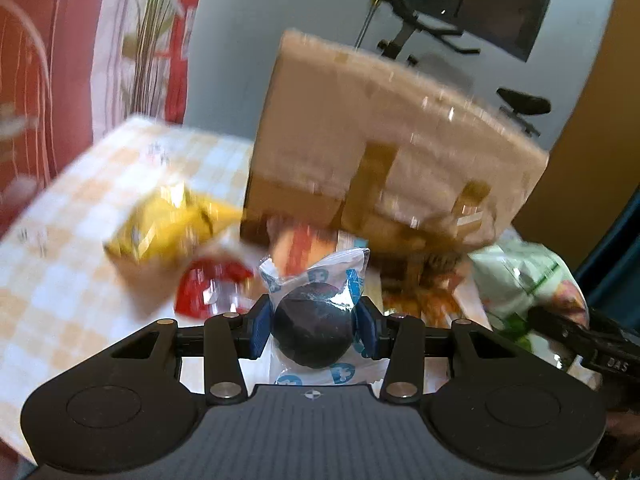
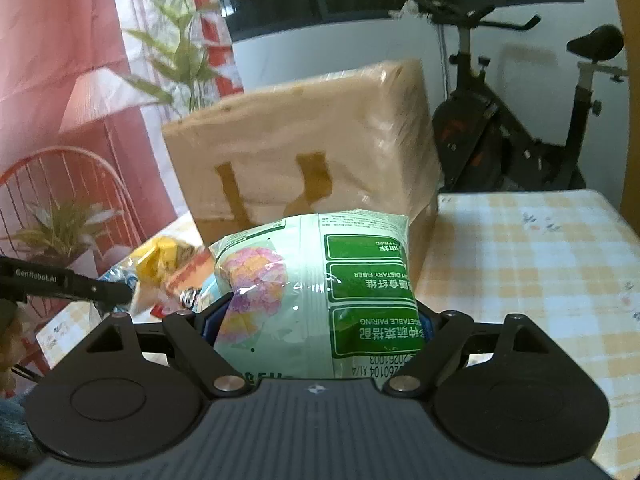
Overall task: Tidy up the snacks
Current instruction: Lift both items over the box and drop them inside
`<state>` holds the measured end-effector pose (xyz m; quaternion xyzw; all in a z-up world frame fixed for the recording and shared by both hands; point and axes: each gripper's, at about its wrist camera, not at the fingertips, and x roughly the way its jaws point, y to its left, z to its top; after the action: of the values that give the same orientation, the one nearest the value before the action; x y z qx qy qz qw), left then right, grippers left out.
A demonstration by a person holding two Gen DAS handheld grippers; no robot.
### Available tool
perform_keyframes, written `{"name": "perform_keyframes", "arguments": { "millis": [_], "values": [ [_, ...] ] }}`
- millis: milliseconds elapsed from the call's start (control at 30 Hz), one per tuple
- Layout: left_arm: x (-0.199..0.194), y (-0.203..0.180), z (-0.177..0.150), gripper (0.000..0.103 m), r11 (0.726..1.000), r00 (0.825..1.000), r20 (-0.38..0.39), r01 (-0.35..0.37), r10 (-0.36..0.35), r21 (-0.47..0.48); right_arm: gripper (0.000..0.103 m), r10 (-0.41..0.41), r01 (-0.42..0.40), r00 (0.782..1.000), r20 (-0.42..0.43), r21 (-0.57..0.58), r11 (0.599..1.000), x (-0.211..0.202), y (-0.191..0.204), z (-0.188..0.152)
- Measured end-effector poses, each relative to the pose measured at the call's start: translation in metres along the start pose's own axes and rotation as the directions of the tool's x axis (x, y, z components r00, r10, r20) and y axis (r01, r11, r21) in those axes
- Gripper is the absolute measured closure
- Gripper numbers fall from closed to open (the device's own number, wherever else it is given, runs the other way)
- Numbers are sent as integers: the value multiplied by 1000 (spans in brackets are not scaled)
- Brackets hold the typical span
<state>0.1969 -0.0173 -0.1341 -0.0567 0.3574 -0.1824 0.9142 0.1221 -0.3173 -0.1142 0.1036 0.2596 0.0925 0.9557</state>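
My left gripper (image 1: pixel 314 326) is shut on a round dark cake in a clear wrapper with blue print (image 1: pixel 316 320), held above the table. My right gripper (image 2: pixel 320 320) is shut on a pale green snack bag (image 2: pixel 320 280) with green label panels; that bag also shows at the right of the left wrist view (image 1: pixel 524 280). A cardboard box (image 1: pixel 384 140) wrapped in tape stands on the table behind the snacks, and also shows in the right wrist view (image 2: pixel 304 144). A yellow bag (image 1: pixel 168 224), a red packet (image 1: pixel 212 288) and an orange packet (image 1: pixel 304 248) lie in front of the box.
The table has a yellow and white checked cloth (image 2: pixel 520 248). An exercise bike (image 2: pixel 520 128) stands behind the table at the right. Red curtains (image 2: pixel 48 40), a plant (image 2: pixel 180 48) and a red wire chair (image 2: pixel 64 184) are at the left.
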Motion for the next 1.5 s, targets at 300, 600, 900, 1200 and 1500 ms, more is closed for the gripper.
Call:
{"name": "perform_keyframes", "arguments": {
  "millis": [300, 600, 900, 1200, 1500],
  "values": [
    [-22, -15, 45, 56, 996, 990, 119, 74, -80, 53, 18, -105, 96, 979, 173, 60, 994, -53, -21, 34],
    [-27, -38, 74, 56, 986, 975, 174, 122, -140, 114, 18, -49, 55, 949, 310, -10, 998, -64, -17, 99],
    [-5, -46, 123, 56, 973, 973, 168, 127, -161, 193, 18, 75, -57, 954, 290, -71, 996, -16, -9, 161],
    [19, -35, 151, 56, 982, 974, 174, 118, -144, 149, 18, 56, -58, 996, 73, 26, 998, 85, -1, 242],
    [32, -27, 161, 56, 985, 978, 162, 113, -134, 131, 18, -46, 89, 966, -253, 158, 983, 164, -10, 234]
  ]
}}
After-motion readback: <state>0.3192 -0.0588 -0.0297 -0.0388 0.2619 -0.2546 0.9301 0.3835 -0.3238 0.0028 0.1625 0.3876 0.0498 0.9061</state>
